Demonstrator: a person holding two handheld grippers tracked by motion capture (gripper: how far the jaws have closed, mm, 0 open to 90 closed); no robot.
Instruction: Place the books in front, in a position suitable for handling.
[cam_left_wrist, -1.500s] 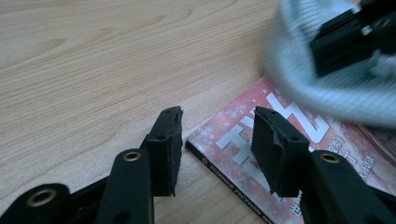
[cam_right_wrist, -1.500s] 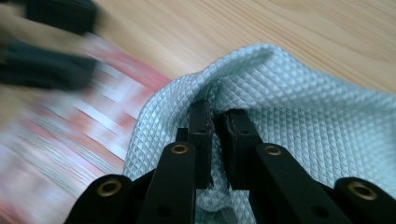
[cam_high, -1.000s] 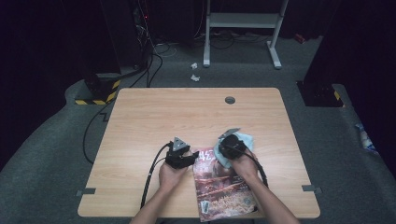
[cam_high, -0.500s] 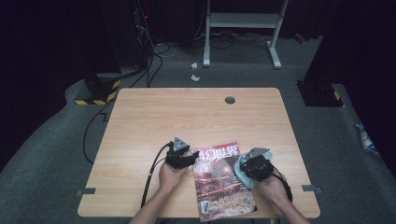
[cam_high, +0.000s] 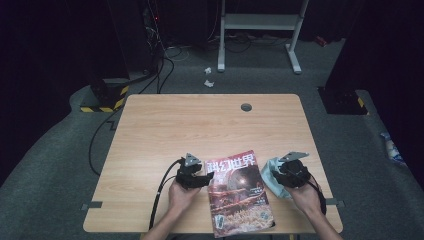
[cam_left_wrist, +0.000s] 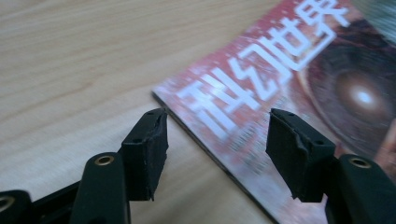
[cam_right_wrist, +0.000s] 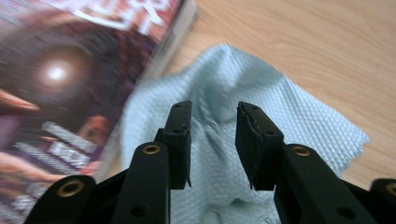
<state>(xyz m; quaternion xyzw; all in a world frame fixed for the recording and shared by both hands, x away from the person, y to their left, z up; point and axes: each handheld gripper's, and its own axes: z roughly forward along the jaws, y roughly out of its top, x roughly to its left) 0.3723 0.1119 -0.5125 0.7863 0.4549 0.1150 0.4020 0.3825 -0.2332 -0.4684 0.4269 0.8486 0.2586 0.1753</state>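
Cloth (cam_high: 272, 176), pale blue, lies crumpled at lower right of the tabletop (cam_high: 200, 130), touching the magazine (cam_high: 237, 195); right gripper (cam_high: 280, 172) over it, jaws apart. Left gripper (cam_high: 210, 176), jaws apart, straddles the magazine's edge.

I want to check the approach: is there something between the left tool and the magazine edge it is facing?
Nothing visible. The left tool is open, and its jaws straddle the near edge of the magazine, with bare table under the gap. The blue cloth lies on the magazine's other side, under the right tool.
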